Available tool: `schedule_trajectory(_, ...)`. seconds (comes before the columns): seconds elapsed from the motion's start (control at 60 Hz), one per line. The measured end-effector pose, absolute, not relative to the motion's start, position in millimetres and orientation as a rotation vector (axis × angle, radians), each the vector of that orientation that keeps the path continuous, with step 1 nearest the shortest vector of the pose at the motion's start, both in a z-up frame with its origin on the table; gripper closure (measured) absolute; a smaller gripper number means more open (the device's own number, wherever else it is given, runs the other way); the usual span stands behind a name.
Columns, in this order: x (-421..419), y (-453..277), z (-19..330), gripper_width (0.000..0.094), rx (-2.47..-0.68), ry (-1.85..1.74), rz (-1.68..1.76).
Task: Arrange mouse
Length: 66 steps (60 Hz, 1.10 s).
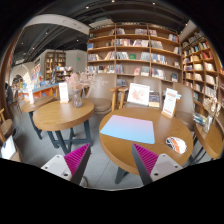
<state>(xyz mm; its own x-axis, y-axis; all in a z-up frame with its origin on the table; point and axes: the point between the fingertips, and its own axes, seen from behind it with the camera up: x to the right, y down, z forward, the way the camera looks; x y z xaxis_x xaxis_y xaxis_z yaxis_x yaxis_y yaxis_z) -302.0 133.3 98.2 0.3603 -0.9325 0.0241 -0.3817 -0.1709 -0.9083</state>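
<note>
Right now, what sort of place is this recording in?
Probably a library or bookshop café: tall bookshelves line the back wall, with round wooden tables and standing display signs in front. The claw is open.

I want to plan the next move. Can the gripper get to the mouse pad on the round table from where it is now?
Probably yes. The gripper is open, and the mouse pad lies flat on the round table just ahead of its fingers, with nothing between them.

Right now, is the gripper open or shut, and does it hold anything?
Open. The gripper has its two pink pads wide apart with nothing between them; the round table and its blue mat lie beyond them.
</note>
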Motion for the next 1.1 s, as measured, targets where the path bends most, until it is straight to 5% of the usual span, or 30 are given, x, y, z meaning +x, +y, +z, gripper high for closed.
schedule_trajectory(0.633, -223.8, -117.4, 48.5, 0.0080, -1.608, 1.549, -1.026)
schedule_trajectory(1.1, -173.9, -157.8, 10.4, 0.0081, -1.617, 1.582, -1.013)
